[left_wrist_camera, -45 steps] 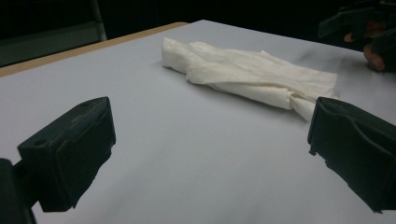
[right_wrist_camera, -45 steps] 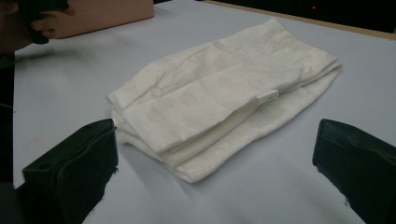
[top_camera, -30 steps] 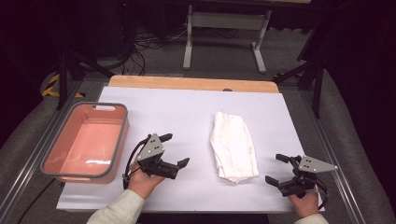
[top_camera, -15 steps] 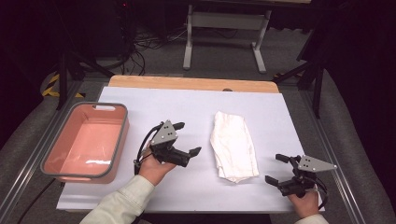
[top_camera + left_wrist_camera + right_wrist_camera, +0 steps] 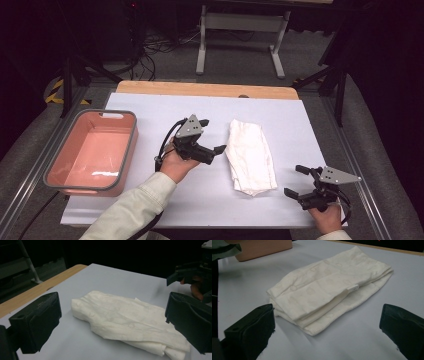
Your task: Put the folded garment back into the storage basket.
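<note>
A folded white cloth (image 5: 251,157) is seen lying on the white table (image 5: 150,200), right of a pink bin (image 5: 90,150). The left gripper (image 5: 212,135) is held just beside the cloth's left edge, jaws wide. The right gripper (image 5: 295,181) is held near the cloth's lower right corner, jaws wide and empty. Its hand (image 5: 327,220) is cut off by the frame.

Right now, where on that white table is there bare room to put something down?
The far strip between the folded cloth and the wooden edge is bare. So are the near edge between the two forearms and the patch right of the cloth. It is crowded between the pink tub and the cloth, where the left gripper hovers, open.
</note>
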`<state>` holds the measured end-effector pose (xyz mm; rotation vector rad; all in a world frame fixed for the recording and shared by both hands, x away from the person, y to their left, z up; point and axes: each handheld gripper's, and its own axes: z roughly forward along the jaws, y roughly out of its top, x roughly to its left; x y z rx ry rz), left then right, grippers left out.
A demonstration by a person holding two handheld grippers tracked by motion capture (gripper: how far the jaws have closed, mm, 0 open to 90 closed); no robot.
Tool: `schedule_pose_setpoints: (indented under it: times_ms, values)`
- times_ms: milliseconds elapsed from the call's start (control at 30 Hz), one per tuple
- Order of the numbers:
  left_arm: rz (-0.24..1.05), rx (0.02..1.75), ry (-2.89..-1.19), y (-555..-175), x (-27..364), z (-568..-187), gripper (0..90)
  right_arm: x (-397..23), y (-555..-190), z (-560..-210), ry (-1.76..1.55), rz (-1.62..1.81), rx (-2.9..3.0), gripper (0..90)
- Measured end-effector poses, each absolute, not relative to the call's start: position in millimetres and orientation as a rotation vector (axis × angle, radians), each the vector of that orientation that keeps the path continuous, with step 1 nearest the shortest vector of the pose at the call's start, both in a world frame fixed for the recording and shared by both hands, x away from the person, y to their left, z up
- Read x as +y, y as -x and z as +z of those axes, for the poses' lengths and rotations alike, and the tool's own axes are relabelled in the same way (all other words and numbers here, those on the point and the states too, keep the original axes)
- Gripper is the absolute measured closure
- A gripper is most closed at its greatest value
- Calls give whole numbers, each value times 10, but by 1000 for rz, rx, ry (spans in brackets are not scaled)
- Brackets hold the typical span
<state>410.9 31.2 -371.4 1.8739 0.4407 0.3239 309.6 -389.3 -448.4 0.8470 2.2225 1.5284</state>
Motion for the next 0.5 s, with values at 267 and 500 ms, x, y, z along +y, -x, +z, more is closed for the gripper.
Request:
schedule_pose_setpoints:
  times_ms: [267, 500]
  values:
    - [327, 450, -1906, -4224, 158, -3669, 20, -3910, -3086, -4485, -856, 1538, 2212, 8]
    - [336, 443, -1908, -4333, 33, -3646, 21, -3904, -3086, -4486, -850, 1530, 2216, 8]
